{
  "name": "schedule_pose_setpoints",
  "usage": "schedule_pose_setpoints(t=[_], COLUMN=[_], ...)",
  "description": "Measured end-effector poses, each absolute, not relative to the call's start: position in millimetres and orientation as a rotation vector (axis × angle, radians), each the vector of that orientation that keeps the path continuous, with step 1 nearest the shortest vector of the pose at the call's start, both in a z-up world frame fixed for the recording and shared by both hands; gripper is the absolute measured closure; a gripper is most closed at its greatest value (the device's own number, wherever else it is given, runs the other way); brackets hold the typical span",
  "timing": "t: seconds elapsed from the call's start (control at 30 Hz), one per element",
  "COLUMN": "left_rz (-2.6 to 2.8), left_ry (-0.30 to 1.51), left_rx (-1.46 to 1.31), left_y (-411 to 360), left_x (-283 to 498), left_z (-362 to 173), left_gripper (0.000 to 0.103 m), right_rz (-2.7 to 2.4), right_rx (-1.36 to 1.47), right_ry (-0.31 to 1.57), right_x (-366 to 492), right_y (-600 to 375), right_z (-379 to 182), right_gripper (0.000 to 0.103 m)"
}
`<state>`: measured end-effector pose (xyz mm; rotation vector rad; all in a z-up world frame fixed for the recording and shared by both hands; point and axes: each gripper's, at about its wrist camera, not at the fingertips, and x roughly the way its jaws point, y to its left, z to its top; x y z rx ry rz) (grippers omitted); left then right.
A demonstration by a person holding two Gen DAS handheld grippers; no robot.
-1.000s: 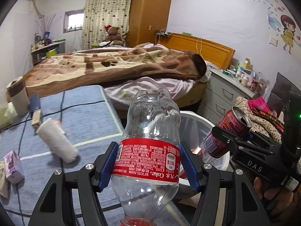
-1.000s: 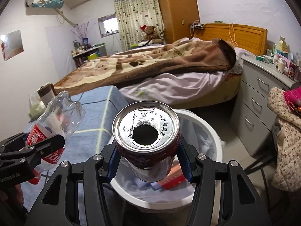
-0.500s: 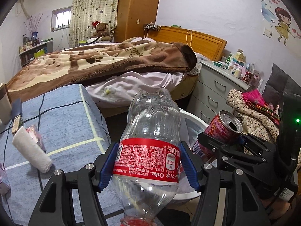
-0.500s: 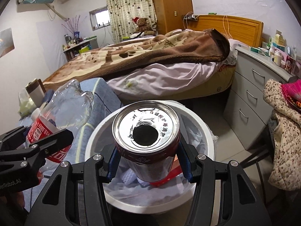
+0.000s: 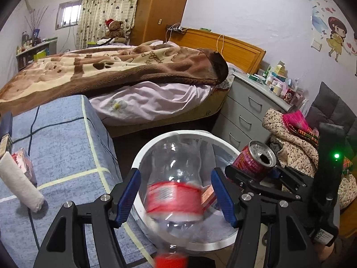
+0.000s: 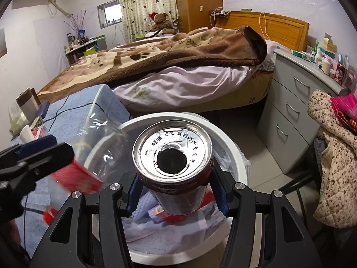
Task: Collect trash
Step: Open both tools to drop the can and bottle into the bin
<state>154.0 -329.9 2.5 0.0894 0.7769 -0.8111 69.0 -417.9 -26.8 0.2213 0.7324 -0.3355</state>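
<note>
Over bin (image 5: 142, 156): L fingers (image 5: 129, 192) now wide, bottle (image 5: 176, 192) dropping; R fingers (image 6: 217, 192) clamp can (image 6: 173, 167).

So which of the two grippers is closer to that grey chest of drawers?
Right. The right gripper, clamping the red can, hangs over the white bin on the side toward the grey drawers; the left gripper sits toward the blue table.

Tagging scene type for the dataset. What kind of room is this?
A lived-in home bedroom: a bed with a brown blanket and wooden headboard, a grey chest of drawers crowded with bottles, and a teddy bear by the curtained window. A white trash bin stands on the floor.
</note>
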Motion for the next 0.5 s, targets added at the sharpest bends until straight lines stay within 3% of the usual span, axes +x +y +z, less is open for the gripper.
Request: schedule_pose_setpoints(t=[0.03, 0.1, 0.5], left_rz=[-0.808, -0.802, -0.747], left_ry=[0.775, 0.776, 0.752], left_rx=[0.089, 0.087, 0.082], left_y=[-329, -328, -304], left_x=[154, 155, 153], left_z=[3, 3, 13], left_gripper=[0.038, 0.038, 0.038], right_rz=[-0.338, -0.335, -0.33], right_rx=[0.223, 0.227, 0.233], right_ry=[0.726, 0.715, 0.673], right_x=[68, 67, 66], right_y=[-418, -418, -412], right_z=[-26, -24, -14], right_gripper=[0.037, 0.035, 0.035])
